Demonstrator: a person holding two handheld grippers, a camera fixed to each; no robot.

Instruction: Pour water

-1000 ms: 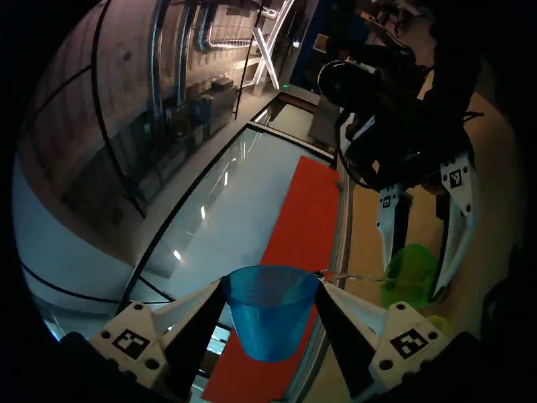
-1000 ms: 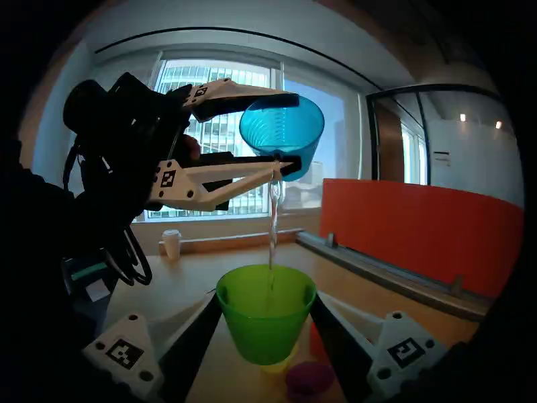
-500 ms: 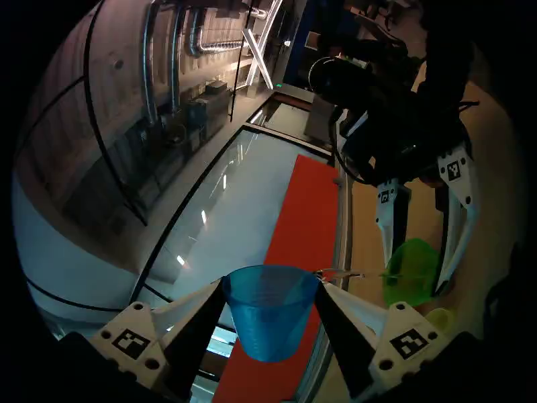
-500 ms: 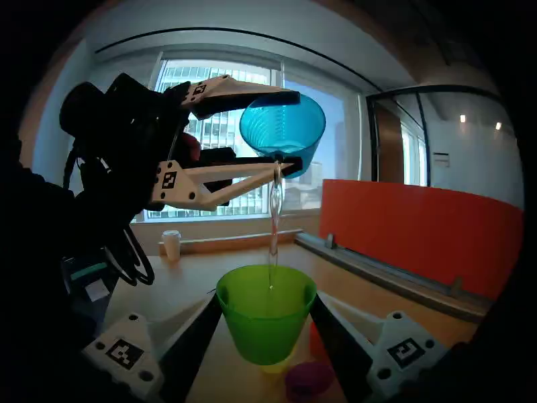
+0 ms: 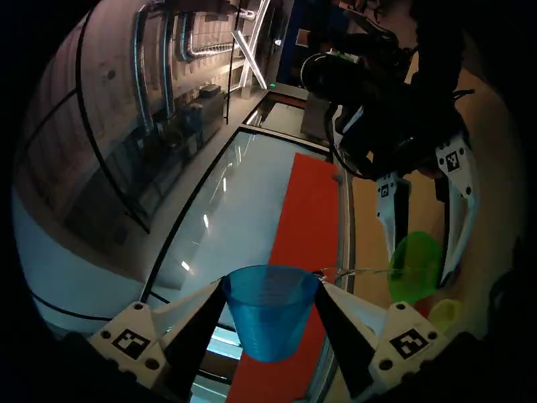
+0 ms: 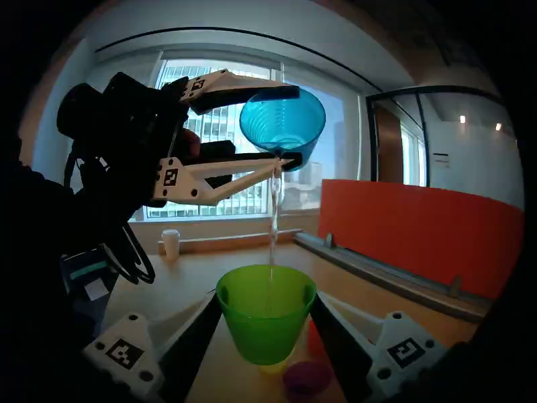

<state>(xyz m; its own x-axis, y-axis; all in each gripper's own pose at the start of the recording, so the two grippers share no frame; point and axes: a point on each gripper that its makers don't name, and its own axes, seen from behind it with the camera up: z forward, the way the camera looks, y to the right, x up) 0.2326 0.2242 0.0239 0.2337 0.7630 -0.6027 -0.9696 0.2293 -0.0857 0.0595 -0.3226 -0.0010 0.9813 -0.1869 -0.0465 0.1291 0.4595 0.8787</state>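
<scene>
Left gripper [image 5: 270, 290] has its jaws clamped on the blue cup [image 6: 282, 124], tipped over high above the counter [image 6: 181, 282], and a thin stream of water [image 6: 273, 208] falls from its lip into the green cup [image 6: 266, 312]. Right gripper [image 6: 266, 302] has its jaws pinched on that green cup, upright directly below, over a yellow cup [image 6: 275, 367] and a purple cup [image 6: 305, 377].

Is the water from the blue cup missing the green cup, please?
No, in the right gripper view the stream from the blue cup falls inside the rim of the green cup.
</scene>
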